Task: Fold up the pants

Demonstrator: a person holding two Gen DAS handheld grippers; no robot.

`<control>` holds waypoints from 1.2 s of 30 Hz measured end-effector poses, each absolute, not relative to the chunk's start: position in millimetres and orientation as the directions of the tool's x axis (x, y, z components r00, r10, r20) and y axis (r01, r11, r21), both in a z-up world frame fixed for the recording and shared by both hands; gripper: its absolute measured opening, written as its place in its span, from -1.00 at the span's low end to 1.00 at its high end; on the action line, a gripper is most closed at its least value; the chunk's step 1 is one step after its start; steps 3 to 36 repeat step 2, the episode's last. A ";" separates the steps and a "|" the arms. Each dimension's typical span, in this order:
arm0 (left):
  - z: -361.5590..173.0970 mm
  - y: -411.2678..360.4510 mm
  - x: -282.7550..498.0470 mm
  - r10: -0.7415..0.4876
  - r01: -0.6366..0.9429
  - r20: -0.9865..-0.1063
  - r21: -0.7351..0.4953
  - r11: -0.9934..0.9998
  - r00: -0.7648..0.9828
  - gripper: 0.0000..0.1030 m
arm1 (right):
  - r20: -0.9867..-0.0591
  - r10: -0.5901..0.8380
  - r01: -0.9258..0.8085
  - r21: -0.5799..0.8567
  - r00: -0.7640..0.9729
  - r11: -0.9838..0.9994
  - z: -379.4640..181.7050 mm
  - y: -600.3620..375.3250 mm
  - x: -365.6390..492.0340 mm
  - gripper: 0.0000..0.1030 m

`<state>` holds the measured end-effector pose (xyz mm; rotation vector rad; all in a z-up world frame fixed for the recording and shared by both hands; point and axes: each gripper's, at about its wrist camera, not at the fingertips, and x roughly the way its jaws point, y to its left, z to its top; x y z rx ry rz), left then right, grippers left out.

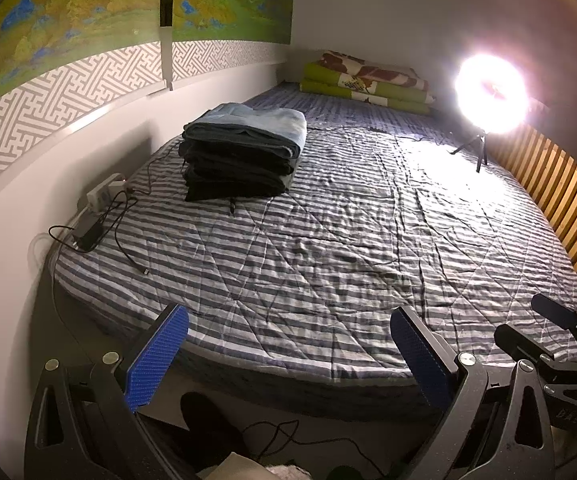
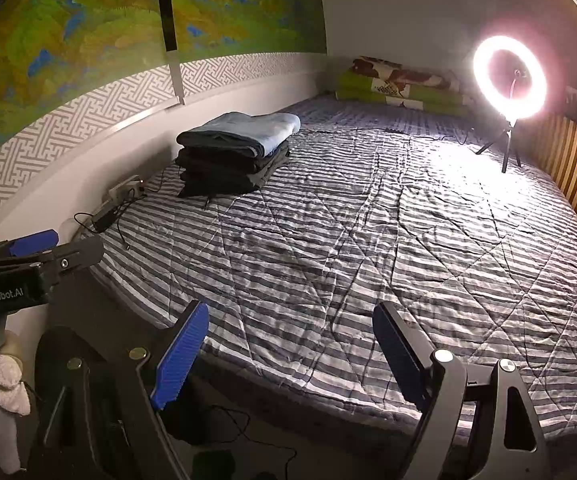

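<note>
Both tools hang side by side past the near edge of the bed [image 1: 328,240], angled downward. The left tool [image 1: 288,356] and right tool [image 2: 288,356] gape wide, holding nothing. The folded pants [image 1: 244,152] sit stacked by the wall, well apart from them.

Ring light [image 1: 490,94] glare-blown in left view; lower stacked pants [image 1: 240,176] indistinct, count unclear.

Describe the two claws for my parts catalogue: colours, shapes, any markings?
Both look alike: black angular frames with cut-out openings and round silver pivot bolts. Each finger carries a flat, ribbed blue pad. The left claw shows white "GenRobot.AI" lettering on its side in the right wrist view; the right claw shows no lettering I can read.
</note>
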<state>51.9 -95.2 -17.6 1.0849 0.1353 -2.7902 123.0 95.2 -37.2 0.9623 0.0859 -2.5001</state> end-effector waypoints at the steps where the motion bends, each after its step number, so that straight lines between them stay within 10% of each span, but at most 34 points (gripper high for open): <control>1: -17.9 -96.0 51.9 -0.101 0.167 -0.677 -0.032 -0.985 -0.729 0.99 | -0.651 -0.392 0.436 0.104 -0.650 -0.894 -37.8 95.0 122.4 0.57; 36: -18.7 -97.5 50.6 -0.097 0.167 -0.680 -0.038 -0.985 -0.727 0.99 | -0.652 -0.391 0.434 0.105 -0.649 -0.895 -38.7 95.1 121.8 0.57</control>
